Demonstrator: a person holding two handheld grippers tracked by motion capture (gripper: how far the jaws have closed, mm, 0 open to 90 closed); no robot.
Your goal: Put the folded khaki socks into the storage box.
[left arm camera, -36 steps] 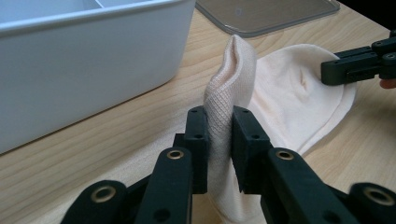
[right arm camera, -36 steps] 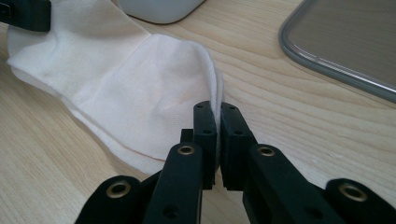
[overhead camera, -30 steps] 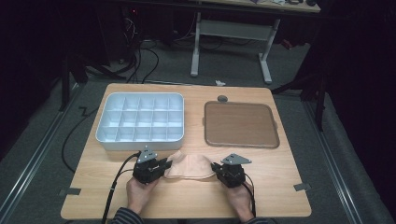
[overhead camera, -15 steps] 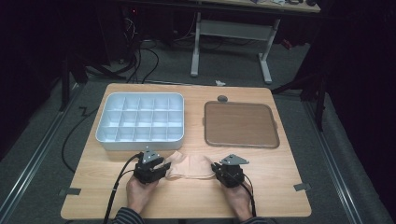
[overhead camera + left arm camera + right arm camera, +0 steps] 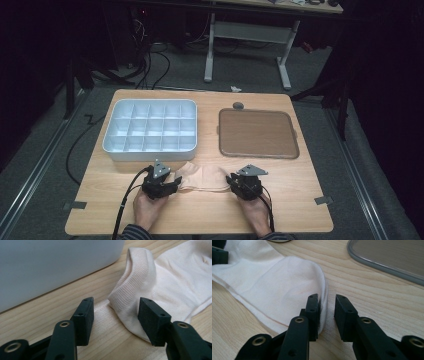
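Observation:
A cream sock (image 5: 202, 177) lies flat on the wooden table between my two grippers. My left gripper (image 5: 175, 181) is at the sock's cuff end. In the left gripper view its jaws (image 5: 115, 315) stand wide and have just been opening; the ribbed cuff of the sock (image 5: 160, 282) rests between them, touching the right pad without being pinched. My right gripper (image 5: 231, 181) is at the toe end. Its jaws (image 5: 327, 312) have also just been opening and show a narrow gap, with the toe edge of the sock (image 5: 274, 282) lying against the left pad.
A white compartment box (image 5: 150, 152) stands just behind the left gripper, its wall (image 5: 50, 265) close in the left gripper view. A brown tray with a grey rim (image 5: 257, 132) sits at the back right, its corner (image 5: 387, 255) seen beyond the right jaws. A small grey disc (image 5: 238, 105) lies behind the tray.
Both pairs of jaws have opened off the sock's ends. The sock, earlier drawn out between the grippers, now rests slack on the table. The hands have hardly moved.

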